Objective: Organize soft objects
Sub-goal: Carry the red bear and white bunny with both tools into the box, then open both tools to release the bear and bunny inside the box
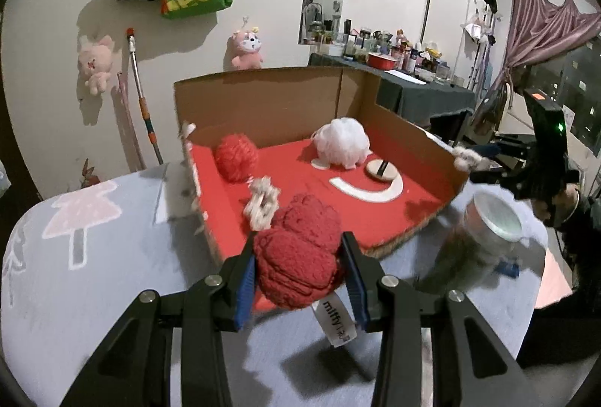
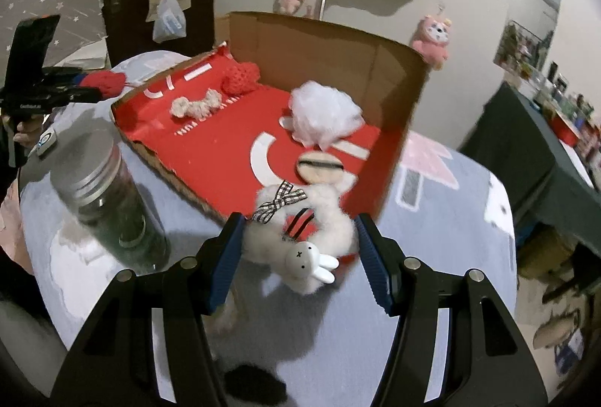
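1. Bedroom clutter rings a round worktop under a grey printed cloth, plush toys hanging on the wall beyond.
2. Nearest the left wrist camera, the left gripper has its jaws closed on a red knitted plush — poised over the near edge of the cardboard box.
3. Opposite, the right gripper has jaws pressed against a white fluffy ring toy with a bunny charm, at the box's near corner.
4. Both toys look light, squashy and unbreakable; a grip across the bulk should hold, while the label or charm would probably slip.
5. Beside the box stands a glass jar — likely easy to knock.
6. Farther in, on the red floor, lie a rope knot, a red yarn ball and a white mesh puff.
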Tool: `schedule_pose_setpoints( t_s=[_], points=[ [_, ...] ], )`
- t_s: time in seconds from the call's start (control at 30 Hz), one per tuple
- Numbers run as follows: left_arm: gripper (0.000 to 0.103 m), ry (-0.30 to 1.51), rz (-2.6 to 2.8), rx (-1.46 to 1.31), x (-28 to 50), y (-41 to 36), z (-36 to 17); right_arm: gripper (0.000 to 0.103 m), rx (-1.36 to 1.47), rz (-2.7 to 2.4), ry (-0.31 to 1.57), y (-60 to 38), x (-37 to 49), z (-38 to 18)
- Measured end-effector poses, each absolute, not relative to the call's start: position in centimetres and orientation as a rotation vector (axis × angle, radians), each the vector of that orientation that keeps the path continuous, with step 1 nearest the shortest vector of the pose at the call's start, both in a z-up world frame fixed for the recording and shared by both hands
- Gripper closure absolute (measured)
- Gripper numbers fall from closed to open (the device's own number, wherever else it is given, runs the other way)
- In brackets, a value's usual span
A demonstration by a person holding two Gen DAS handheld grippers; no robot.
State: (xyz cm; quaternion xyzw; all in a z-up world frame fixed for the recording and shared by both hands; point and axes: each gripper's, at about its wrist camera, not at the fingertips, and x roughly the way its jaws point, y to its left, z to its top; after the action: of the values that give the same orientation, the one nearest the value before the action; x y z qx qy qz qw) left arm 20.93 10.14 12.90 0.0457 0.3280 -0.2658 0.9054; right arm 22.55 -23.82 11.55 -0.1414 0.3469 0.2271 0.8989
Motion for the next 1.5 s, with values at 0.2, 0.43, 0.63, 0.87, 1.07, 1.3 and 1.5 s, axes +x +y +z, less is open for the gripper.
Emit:
schedule_pose_setpoints(
  t_s=[0.2, 0.43, 0.63, 0.87, 1.07, 1.3, 1.5],
  points=[
    [0.06, 0.747, -0.51, 0.087, 24.3, 6.7, 13.4, 0.045, -0.329, 0.524, 0.723, -20.7, 25.0, 12.1],
    [0.06, 0.875, -0.486, 0.121, 29.1, 1.8, 12.1, 0.045, -0.359, 0.577, 0.799, -17.0, 29.4, 11.7],
    [0.059, 0.983, -0.459, 0.171, 33.0, -0.9, 10.3, 0.045, -0.373, 0.584, 0.899, -14.9, 33.5, 10.2],
    [0.059, 1.071, -0.41, 0.206, 36.4, -2.1, 8.0, 0.045, -0.364, 0.582, 1.017, -13.5, 36.9, 8.0],
    [0.058, 1.116, -0.389, 0.226, 37.7, -2.8, 6.6, 0.045, -0.395, 0.57, 1.07, -12.2, 38.4, 6.4],
    [0.058, 1.137, -0.396, 0.217, 37.9, -2.8, 6.1, 0.045, -0.42, 0.557, 1.102, -11.7, 39.2, 4.9],
    [0.058, 1.142, -0.397, 0.216, 37.7, -2.8, 6.0, 0.045, -0.411, 0.549, 1.106, -12.1, 39.3, 4.8]
  ],
)
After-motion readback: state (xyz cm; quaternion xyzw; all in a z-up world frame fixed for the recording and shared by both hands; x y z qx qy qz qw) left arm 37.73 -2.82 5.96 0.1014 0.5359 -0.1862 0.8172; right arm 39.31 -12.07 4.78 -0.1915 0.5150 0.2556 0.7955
